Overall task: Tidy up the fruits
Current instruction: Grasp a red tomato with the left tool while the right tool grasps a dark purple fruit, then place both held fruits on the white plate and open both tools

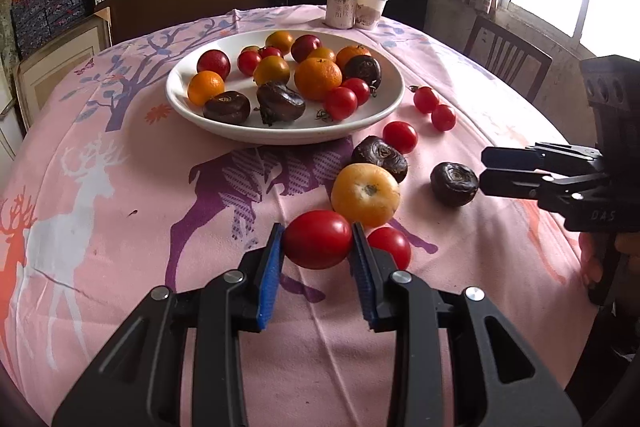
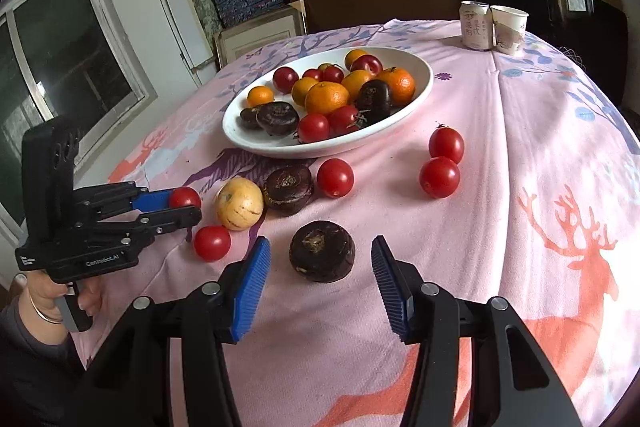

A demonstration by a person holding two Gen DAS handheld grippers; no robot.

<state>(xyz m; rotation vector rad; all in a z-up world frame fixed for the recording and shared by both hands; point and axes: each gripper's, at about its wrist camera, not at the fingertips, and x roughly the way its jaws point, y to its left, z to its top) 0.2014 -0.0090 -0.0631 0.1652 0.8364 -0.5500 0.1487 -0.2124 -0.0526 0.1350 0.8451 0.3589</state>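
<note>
Nearest the left wrist lens, the left gripper (image 1: 318, 247) clamps its blue pads on a glossy red cherry tomato (image 1: 318, 244) on the pink deer-print cloth of the surface (image 1: 120, 195). Just beside it lie another small red tomato (image 1: 391, 246) and a pale yellow round fruit (image 1: 366, 195). Across from it, the right gripper (image 2: 320, 267) stands released, its jaws apart around a dark brown water chestnut (image 2: 322, 250) without touching it. Beyond, a white oval plate (image 2: 422, 89) holds mixed fruits.
</note>
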